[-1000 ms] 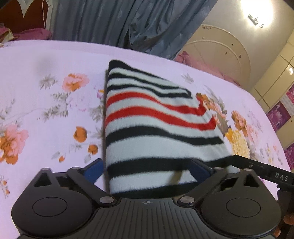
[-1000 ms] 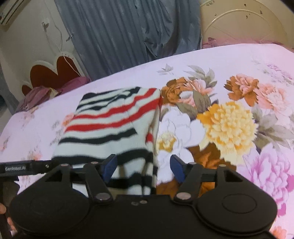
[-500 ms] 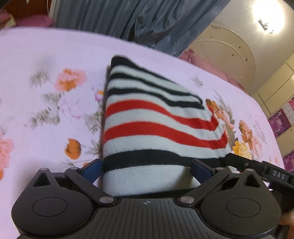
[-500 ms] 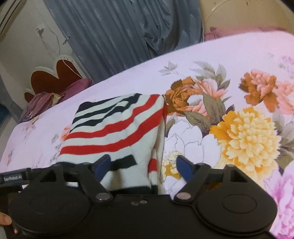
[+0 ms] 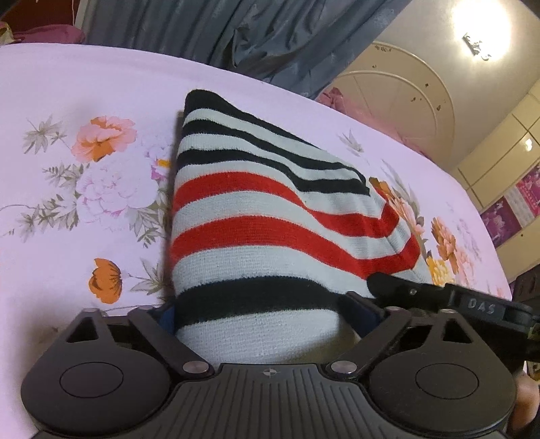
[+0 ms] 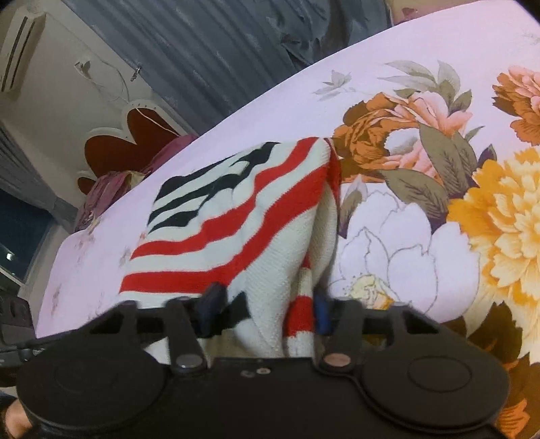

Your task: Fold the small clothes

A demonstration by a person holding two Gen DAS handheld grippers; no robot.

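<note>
A folded knit garment [image 5: 256, 216] with black, white and red stripes lies on the floral bedsheet [image 5: 84, 202]. My left gripper [image 5: 266, 314] stands wide open with the garment's near edge between its fingers, filling the gap. In the right wrist view the same garment [image 6: 236, 216] is bunched at its near right corner. My right gripper [image 6: 266, 307] has closed in on that bunched edge, its blue pads pressing the fabric on both sides. The right gripper's body [image 5: 438, 297] shows at the right of the left wrist view.
The pink sheet with large flower prints [image 6: 489, 219] spreads to the right of the garment. Grey curtains [image 5: 236, 30] hang behind the bed. A red heart-shaped headboard [image 6: 125, 145] and purple pillows [image 6: 108, 192] lie at the far left end.
Both grippers moved forward onto the garment's near edge. The right gripper's fingers narrowed from wide open to clamped on the bunched fabric. The near edge now rises and wrinkles.
</note>
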